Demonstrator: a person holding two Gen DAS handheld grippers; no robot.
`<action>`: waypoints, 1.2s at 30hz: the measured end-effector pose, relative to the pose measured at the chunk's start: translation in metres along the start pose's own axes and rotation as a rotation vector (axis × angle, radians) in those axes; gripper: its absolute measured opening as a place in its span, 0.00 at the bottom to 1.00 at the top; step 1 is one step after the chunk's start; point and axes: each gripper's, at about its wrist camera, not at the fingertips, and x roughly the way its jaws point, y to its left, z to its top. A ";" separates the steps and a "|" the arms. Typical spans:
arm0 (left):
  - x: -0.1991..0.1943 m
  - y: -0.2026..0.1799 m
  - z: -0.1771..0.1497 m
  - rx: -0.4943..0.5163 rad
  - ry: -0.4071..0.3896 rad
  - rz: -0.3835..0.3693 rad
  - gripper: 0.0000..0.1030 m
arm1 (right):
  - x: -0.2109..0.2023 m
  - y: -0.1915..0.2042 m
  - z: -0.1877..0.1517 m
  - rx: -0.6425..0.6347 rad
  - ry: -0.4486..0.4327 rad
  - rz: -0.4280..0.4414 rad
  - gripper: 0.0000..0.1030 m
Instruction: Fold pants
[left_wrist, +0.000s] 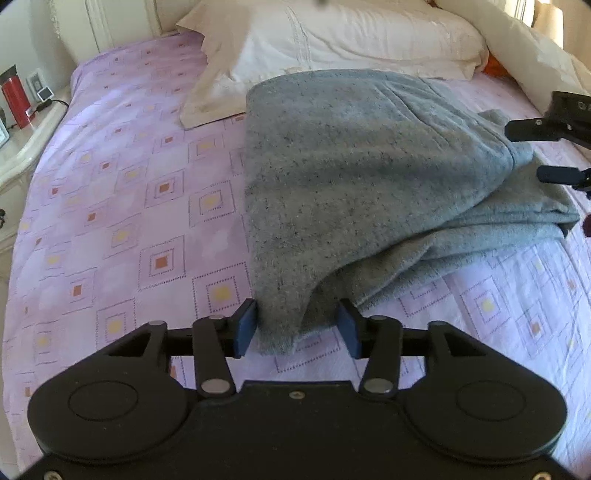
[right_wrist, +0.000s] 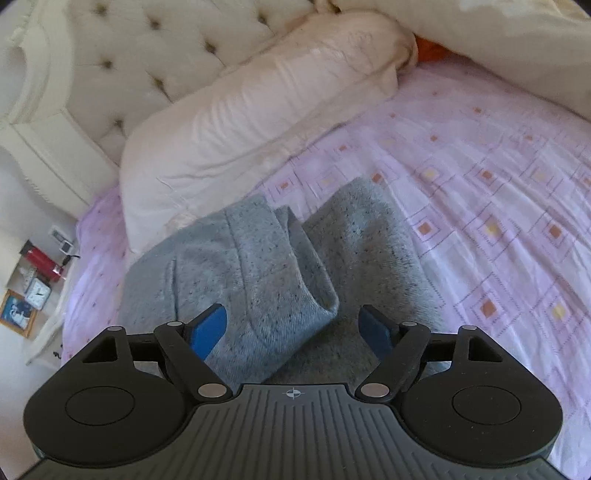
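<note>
Grey speckled pants (left_wrist: 369, 177) lie folded in layers on the lilac patterned bedsheet (left_wrist: 122, 206). My left gripper (left_wrist: 297, 325) is open, its blue pads on either side of the near corner of the top layer, which droops between them. My right gripper (right_wrist: 293, 328) is open above the other end of the pants (right_wrist: 258, 266), with a folded edge of cloth between its blue pads. The right gripper also shows at the right edge of the left wrist view (left_wrist: 550, 151), its fingers apart over the pants' far edge.
A cream pillow (left_wrist: 332, 40) lies just behind the pants, against a tufted headboard (right_wrist: 147, 48). A cream duvet (right_wrist: 498, 33) is bunched at the right. A nightstand (left_wrist: 22, 147) with a red bottle (left_wrist: 14, 98) and a clock stands left of the bed.
</note>
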 end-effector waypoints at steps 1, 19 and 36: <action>0.002 0.003 0.001 -0.011 -0.002 -0.004 0.58 | 0.005 0.002 0.001 0.001 0.008 -0.011 0.75; 0.004 0.024 0.002 -0.120 -0.049 -0.060 0.54 | -0.049 0.053 -0.052 -0.403 -0.118 -0.310 0.19; -0.059 0.013 0.032 -0.031 -0.132 -0.084 0.57 | -0.057 0.069 -0.054 -0.558 -0.280 -0.282 0.47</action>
